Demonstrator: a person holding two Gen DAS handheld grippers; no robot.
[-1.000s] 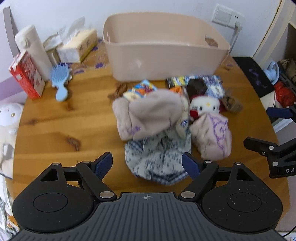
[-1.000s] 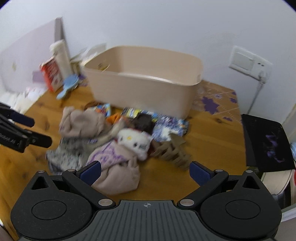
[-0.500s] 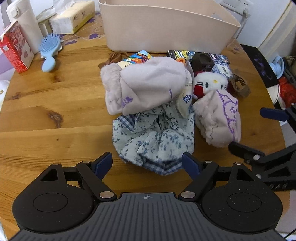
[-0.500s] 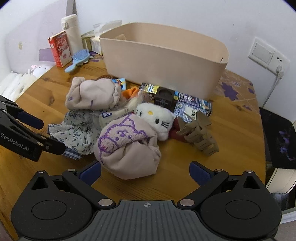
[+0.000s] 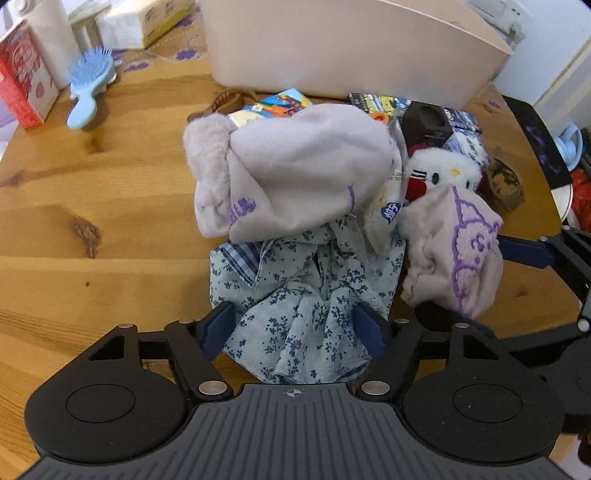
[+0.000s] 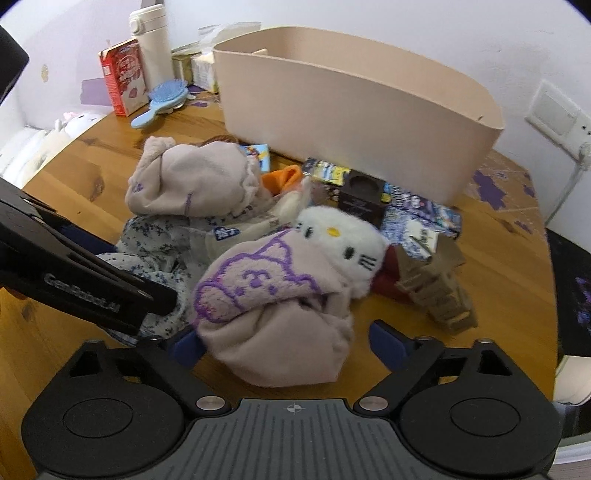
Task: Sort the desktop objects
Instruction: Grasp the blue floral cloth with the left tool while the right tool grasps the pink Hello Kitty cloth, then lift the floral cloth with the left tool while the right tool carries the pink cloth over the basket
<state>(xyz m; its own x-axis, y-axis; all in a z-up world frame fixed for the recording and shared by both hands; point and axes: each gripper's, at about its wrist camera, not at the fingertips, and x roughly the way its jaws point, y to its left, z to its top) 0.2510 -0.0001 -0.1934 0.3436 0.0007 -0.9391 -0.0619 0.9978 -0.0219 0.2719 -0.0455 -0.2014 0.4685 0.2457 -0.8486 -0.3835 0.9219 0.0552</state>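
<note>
A heap of things lies on the round wooden table point(image 5: 92, 206) before a beige bin point(image 5: 343, 48) point(image 6: 354, 107). My left gripper point(image 5: 293, 328) is open, with its jaws on either side of a blue floral cloth point(image 5: 306, 295). My right gripper point(image 6: 290, 341) is open, with its jaws on either side of a pink fleece bundle with purple stitching point(image 6: 273, 314) point(image 5: 454, 258). A second pink fleece bundle point(image 5: 288, 173) point(image 6: 192, 181) lies on the floral cloth. A white cat plush point(image 6: 343, 240) point(image 5: 443, 173) rests against the stitched bundle.
Behind the heap lie colourful packets point(image 6: 421, 218), a dark brown box point(image 6: 362, 195) and a brown hair claw point(image 6: 439, 291). At the far left stand a blue hairbrush point(image 5: 88, 81), a red carton point(image 5: 22, 77), a white flask point(image 6: 151, 40) and a tissue pack point(image 5: 147, 18).
Both grippers have moved forward and down to the heap. The left jaws now flank the floral cloth and the right jaws flank the stitched fleece bundle.
</note>
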